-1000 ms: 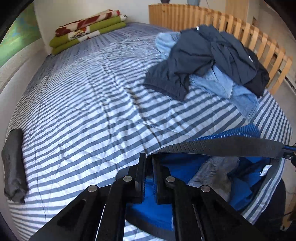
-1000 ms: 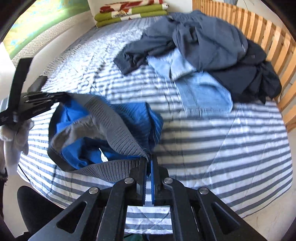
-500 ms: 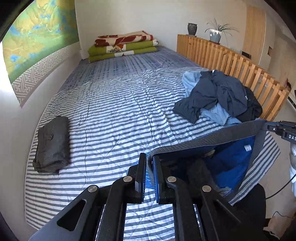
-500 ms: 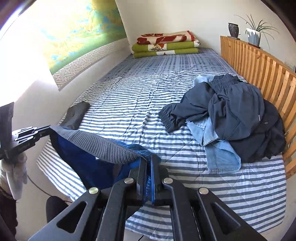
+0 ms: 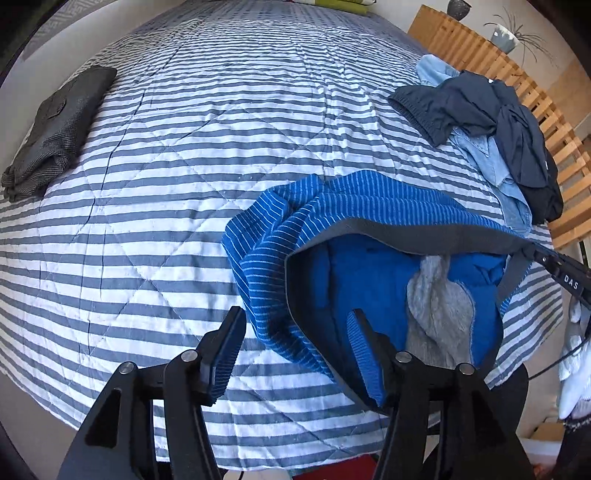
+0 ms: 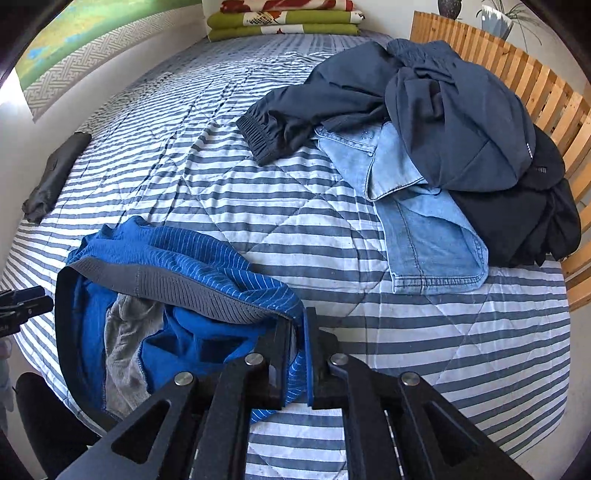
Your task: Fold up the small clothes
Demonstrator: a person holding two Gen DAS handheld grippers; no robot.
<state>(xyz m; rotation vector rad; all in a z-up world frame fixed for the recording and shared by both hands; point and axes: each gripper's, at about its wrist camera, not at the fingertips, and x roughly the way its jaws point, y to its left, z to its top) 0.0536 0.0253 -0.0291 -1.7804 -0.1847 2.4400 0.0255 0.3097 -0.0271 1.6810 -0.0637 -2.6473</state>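
Blue striped briefs [image 5: 332,221] with a grey waistband [image 6: 192,288] lie bunched on the striped bedcover near its front edge, their blue and grey inside showing. My left gripper [image 5: 295,339] is open, and the waistband's left end hangs loose between its fingers [image 5: 364,347]. My right gripper [image 6: 297,332] is shut on the waistband's right end, low over the bed. In the left wrist view the right gripper [image 5: 554,266] shows at the right edge, pinching the band. The left gripper's tip [image 6: 22,306] shows at the left edge of the right wrist view.
A pile of navy shorts [image 6: 443,110], light-blue jeans [image 6: 424,229] and a black garment [image 6: 524,221] lies at the right by a wooden slatted rail [image 6: 546,85]. A folded dark grey garment [image 5: 55,129] rests at the left. Folded blankets [image 6: 284,18] lie at the bed's far end.
The briefs, held stretched in the air between both grippers, have come down onto the bed. My left gripper has opened and let go of the waistband; the right stays shut on it.
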